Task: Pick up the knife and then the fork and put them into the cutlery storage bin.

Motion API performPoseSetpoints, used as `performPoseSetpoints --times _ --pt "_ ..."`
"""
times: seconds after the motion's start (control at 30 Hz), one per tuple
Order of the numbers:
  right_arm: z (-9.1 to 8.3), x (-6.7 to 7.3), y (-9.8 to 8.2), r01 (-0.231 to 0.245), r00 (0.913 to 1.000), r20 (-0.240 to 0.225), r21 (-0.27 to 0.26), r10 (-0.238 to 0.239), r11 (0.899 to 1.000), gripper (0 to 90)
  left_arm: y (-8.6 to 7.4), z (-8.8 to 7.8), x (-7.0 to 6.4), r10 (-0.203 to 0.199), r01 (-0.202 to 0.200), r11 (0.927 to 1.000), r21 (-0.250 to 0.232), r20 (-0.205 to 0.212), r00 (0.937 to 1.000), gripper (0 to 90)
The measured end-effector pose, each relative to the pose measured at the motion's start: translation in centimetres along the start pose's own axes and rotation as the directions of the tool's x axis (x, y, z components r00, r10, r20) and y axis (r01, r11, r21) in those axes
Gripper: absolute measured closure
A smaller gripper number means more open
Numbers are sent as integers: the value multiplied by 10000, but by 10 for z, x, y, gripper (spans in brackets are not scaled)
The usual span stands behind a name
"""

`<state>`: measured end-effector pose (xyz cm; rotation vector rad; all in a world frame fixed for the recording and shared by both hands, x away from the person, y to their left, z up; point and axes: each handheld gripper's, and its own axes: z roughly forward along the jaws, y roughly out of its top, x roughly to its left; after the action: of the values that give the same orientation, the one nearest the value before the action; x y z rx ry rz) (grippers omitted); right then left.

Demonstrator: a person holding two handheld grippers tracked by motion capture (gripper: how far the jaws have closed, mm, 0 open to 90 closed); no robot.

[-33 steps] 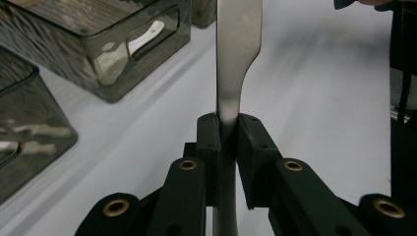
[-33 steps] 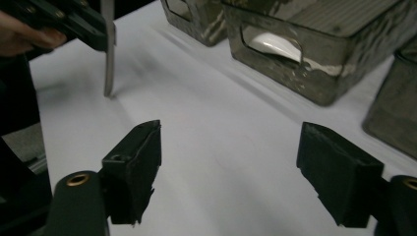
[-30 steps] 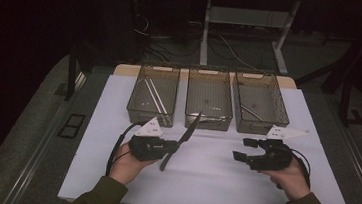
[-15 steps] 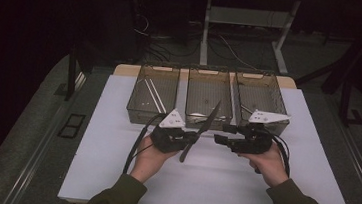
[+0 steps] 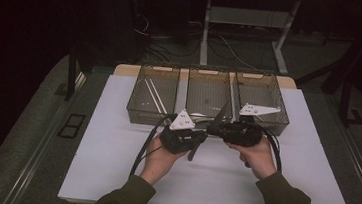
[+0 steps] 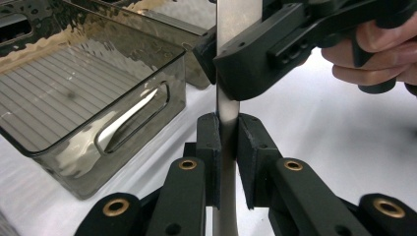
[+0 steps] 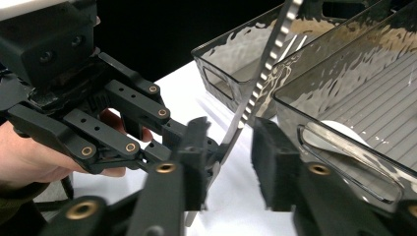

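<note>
On the left of the high view, a white mat is seen spread over the table, and along its far edge three smoky transparent bins are lined up side by side: the left bin with pale sticks lying in it (what they are cannot be told), the middle bin, and the right bin. Just below them, at the centre of the frame, the left gripper is carried in the left hand. A serrated knife is clamped firmly between its pads and is tilted upward to the right, so that its tip is raised in front of the middle bin. In the left gripper view the same grip is shown at the lower centre: the left gripper is pressed onto both faces of the knife, with a bin at the left and the right gripper set around the blade higher up. To the right in the high view, the right gripper is held in the right hand and is pointed leftward at the blade. In the right gripper view the jaws of the right gripper have just been closing, with the knife standing between them. A gap is left on either side, so the blade is not yet pinched there.
</note>
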<state>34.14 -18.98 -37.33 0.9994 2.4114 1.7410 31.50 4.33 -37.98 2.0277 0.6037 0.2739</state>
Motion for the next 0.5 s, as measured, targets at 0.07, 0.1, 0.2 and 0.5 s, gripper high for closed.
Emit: performPoseSetpoints --times 0.07,0.1,0.2,0.5 --pt "1 0 0 -12 10000 -57 7 12 10000 751 0 1 -1 29 -29 10000 24 15 10000 796" --pt "1 0 0 5 9999 -108 -12 -5 10000 767 0 2 -1 40 -40 10000 35 53 10000 796" --pt "2 0 1 21 9999 -166 84 -19 10000 814 0 2 -3 117 -117 9999 33 43 9999 796" --pt "4 4 5 119 9995 -282 76 -117 9999 879 -1 1 -3 112 -111 9999 -112 37 9999 797"
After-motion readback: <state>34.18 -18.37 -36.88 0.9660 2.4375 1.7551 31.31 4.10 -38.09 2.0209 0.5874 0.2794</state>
